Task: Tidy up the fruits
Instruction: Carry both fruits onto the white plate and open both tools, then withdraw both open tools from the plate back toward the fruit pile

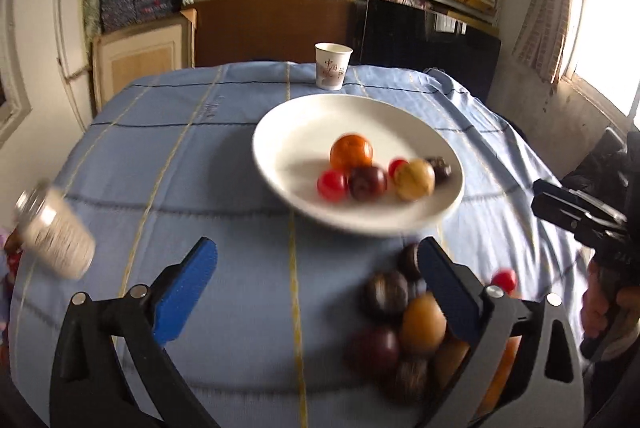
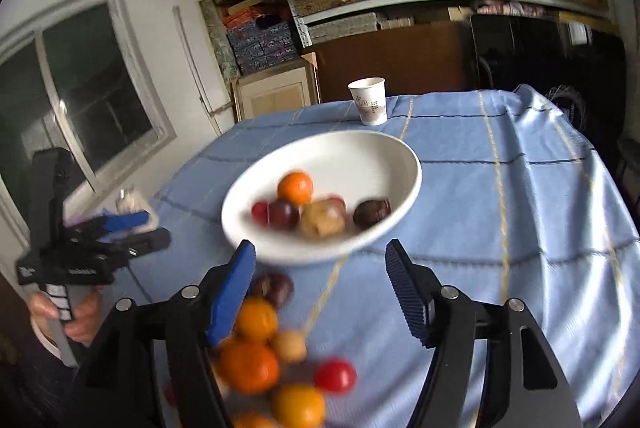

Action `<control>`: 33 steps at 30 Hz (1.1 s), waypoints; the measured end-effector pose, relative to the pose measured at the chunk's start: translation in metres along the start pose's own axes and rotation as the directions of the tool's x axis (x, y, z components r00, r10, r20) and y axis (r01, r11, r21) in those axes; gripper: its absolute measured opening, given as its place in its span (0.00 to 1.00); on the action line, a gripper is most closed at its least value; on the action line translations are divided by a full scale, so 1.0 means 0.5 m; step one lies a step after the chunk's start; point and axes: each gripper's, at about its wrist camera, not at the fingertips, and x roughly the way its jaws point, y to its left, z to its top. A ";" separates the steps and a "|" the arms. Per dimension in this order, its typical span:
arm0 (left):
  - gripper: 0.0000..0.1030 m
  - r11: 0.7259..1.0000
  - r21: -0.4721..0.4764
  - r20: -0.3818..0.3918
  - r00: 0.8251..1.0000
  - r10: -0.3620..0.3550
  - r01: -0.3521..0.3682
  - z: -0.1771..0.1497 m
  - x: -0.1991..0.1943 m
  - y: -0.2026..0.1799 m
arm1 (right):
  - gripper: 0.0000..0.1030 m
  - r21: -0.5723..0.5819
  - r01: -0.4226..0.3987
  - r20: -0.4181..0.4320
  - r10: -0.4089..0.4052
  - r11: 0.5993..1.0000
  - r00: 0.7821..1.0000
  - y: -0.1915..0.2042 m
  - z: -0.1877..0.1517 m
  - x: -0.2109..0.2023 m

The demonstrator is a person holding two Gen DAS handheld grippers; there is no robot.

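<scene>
A white plate (image 1: 280, 132) on the blue cloth holds an orange (image 1: 351, 151), a red fruit (image 1: 332, 184), a dark plum (image 1: 367, 182), a tan fruit (image 1: 414, 178) and another dark one (image 1: 440, 166). My left gripper (image 1: 316, 268) hangs open and empty in front of the plate. Beside its right finger lies a loose pile of fruit (image 1: 400, 328). In the right wrist view my right gripper (image 2: 320, 284) is open and empty just short of the plate (image 2: 400, 156), with the loose oranges and red fruit (image 2: 272, 348) by its left finger. Both views are motion-blurred.
A paper cup (image 1: 332, 66) stands behind the plate near the table's far edge. A pale can (image 1: 52, 232) sits at the left edge. A hand (image 2: 80, 316) holds the left gripper (image 2: 156, 227) at the left. Shelves of boxes fill the wall behind.
</scene>
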 end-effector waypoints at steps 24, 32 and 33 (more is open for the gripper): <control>0.96 0.995 -0.097 -0.100 0.995 -0.020 0.010 -0.131 -0.035 0.022 | 0.70 0.053 0.015 -0.172 -0.005 0.998 0.985 0.019 -0.135 -0.023; 0.96 0.998 -0.062 -0.096 0.995 -0.026 0.020 -0.135 -0.043 0.003 | 0.67 0.038 0.010 -0.193 -0.003 0.999 0.981 0.024 -0.138 -0.015; 0.96 0.998 -0.062 -0.096 0.995 -0.027 0.021 -0.135 -0.043 0.003 | 0.64 0.034 0.008 -0.195 -0.001 0.999 0.981 0.026 -0.138 -0.015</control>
